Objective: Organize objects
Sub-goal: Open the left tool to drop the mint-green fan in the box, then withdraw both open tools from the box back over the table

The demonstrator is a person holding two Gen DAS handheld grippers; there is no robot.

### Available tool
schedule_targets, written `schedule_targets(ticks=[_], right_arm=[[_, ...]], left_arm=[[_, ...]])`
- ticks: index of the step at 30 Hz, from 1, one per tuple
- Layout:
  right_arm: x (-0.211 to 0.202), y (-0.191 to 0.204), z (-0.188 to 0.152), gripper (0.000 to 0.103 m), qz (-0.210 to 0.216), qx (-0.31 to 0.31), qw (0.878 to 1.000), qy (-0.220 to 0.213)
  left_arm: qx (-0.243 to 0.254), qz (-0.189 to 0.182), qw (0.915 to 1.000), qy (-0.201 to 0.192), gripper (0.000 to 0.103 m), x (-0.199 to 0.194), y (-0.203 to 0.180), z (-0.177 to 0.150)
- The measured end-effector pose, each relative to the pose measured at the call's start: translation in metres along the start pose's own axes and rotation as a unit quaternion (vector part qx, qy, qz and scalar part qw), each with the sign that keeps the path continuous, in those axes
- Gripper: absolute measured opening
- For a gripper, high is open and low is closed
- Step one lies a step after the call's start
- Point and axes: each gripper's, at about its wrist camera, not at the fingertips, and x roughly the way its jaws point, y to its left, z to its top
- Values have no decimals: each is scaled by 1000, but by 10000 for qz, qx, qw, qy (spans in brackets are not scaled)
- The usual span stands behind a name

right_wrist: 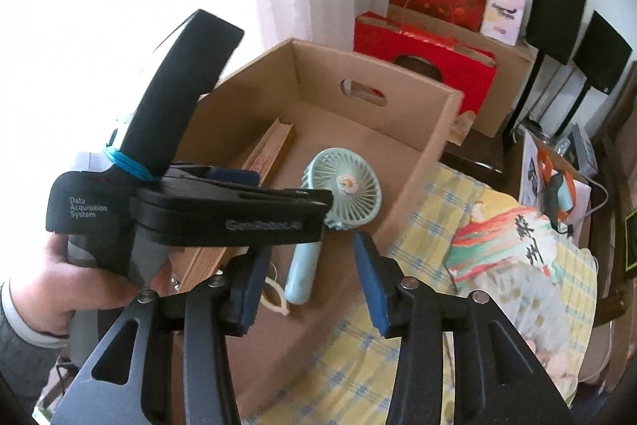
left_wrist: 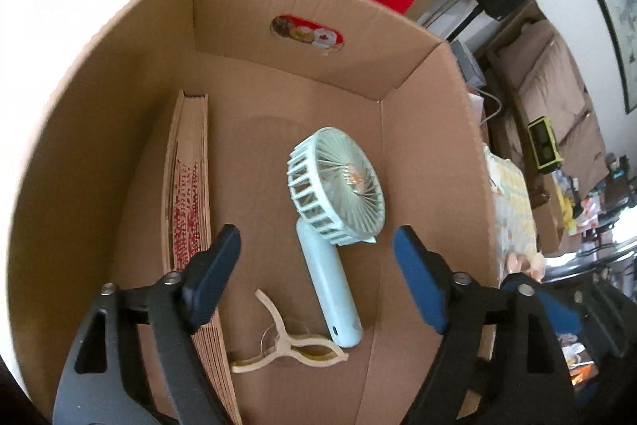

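An open cardboard box (left_wrist: 119, 114) (right_wrist: 438, 130) holds a pale blue handheld fan (left_wrist: 338, 210) (right_wrist: 342, 186) lying on its floor. A folded brown paper fan (left_wrist: 187, 210) (right_wrist: 270, 146) leans along the left wall, and a cream clothes peg (left_wrist: 294, 349) (right_wrist: 274, 295) lies near the front. My left gripper (left_wrist: 316, 261) hangs above the box interior, open, with the fan's handle showing between its blue pads but untouched. My right gripper (right_wrist: 310, 281) hovers over the box's near right edge, open and empty. A hand (right_wrist: 51, 289) holds the left device.
Red gift bags (right_wrist: 426, 42) and boxes stand behind the cardboard box. A yellow checked cloth (right_wrist: 450, 222) with a printed fabric fan lies to the right. Black speakers on stands (right_wrist: 557, 14) and a brown sofa (left_wrist: 557, 86) are further right.
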Motion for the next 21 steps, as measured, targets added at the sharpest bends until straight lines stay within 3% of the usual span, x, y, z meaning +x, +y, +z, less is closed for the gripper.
schedule_targets(ticks=[4,6,11,21], right_arm=[[-19,-13,-11,51,-68,157,9998,-118],[-26,-19,-16,60,-41,248,9996,-146],[-44,-40,-29,69,-215,489,9984,-204],[-78,-87,-55,75,-379,1092,9925,-389]], left_arm=[[101,71,9999,-121,87,-13,-11,-6],[118,46,9998,-148,91,-19,-15,-10],[248,27,9993,-270,97,-38,-28,-18],[564,-19,9971,-504,103,-69,-65,-37]])
